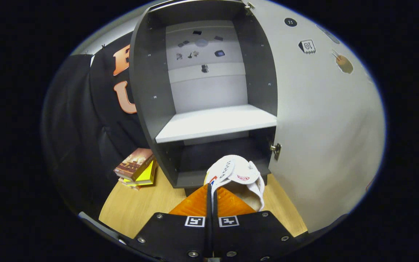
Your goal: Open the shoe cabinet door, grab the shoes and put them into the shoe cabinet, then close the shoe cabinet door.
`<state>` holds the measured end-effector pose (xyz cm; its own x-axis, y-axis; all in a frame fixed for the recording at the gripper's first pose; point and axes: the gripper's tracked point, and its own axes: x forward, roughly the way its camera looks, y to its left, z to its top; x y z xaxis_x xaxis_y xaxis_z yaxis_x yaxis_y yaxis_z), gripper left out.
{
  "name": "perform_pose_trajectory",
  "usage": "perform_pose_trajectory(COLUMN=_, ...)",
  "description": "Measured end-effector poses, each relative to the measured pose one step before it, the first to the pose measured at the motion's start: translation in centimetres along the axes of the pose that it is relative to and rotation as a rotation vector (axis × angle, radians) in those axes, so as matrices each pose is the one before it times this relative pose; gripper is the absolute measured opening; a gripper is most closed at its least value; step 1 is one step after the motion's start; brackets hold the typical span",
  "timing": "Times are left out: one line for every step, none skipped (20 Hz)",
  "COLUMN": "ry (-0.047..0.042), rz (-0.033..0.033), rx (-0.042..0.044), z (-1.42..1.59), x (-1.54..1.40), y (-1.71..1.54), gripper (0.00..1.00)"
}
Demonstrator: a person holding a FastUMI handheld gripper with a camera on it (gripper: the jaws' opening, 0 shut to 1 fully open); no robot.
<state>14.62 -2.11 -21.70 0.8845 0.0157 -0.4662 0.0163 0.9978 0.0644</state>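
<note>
While pinched by the gripper (211,189), shoe (238,174) before open cabinet (209,123)

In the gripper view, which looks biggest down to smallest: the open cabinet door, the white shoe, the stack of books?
1. Cabinet door, by far.
2. White shoe, pinched in the gripper; nearness may enlarge it.
3. Stack of books, roughly similar, so unsure.

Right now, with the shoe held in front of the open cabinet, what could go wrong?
1. The claw pinches only a thin edge of the white shoe, so the shoe may slip or swing on the way in.
2. The shoe hangs near the cabinet's bottom front edge and could catch on it.
3. The open door and its lower hinge are close beside the shoe; a bump may swing the door.
</note>
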Motion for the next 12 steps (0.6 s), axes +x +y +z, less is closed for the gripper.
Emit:
perform_pose_trajectory(ry=-0.02152, rz=0.00124, rx=-0.00212, z=1.365, x=-0.067, y=-0.154, gripper=0.0)
perform_pose_trajectory(ry=-0.02126, rz=0.00165, rx=-0.00395, z=1.34, x=0.095, y=-0.057, gripper=0.0)
perform_pose_trajectory(ry=-0.01848, rz=0.00168, rx=-0.00434, z=1.35, x=0.231, y=-0.01, gripper=0.0)
perform_pose_trajectory(ry=-0.01361, rz=0.00238, rx=-0.0066, z=1.015, x=0.432, y=-0.026, gripper=0.0)
perform_pose_trajectory(ry=-0.01664, rz=0.0033, rx=-0.00567, z=1.104, x=0.429, y=0.042, gripper=0.0)
perform_pose_trajectory(ry=-0.01527, rz=0.00701, rx=-0.00664, z=1.103, x=0.62, y=0.135, gripper=0.0)
perform_pose_trajectory(ry=-0.01115, rz=0.00673, rx=-0.00904, z=0.999, x=0.736, y=0.241, gripper=0.0)
perform_pose_trajectory(ry=-0.00221, rz=0.0084, rx=-0.01073, z=0.681, x=0.905, y=0.087, gripper=0.0)
perform_pose_trajectory(ry=-0.00252, rz=0.0072, rx=-0.00406, z=0.676, x=0.98, y=0.11, gripper=0.0)
perform_pose_trajectory(ry=-0.00406, rz=0.0096, rx=0.00039, z=0.697, x=0.953, y=0.219, gripper=0.0)
perform_pose_trajectory(ry=-0.00647, rz=0.00814, rx=-0.0015, z=0.677, x=1.164, y=0.185, gripper=0.0)
perform_pose_trajectory(ry=-0.00362, rz=0.00813, rx=-0.00621, z=0.558, x=1.066, y=0.167, gripper=0.0)
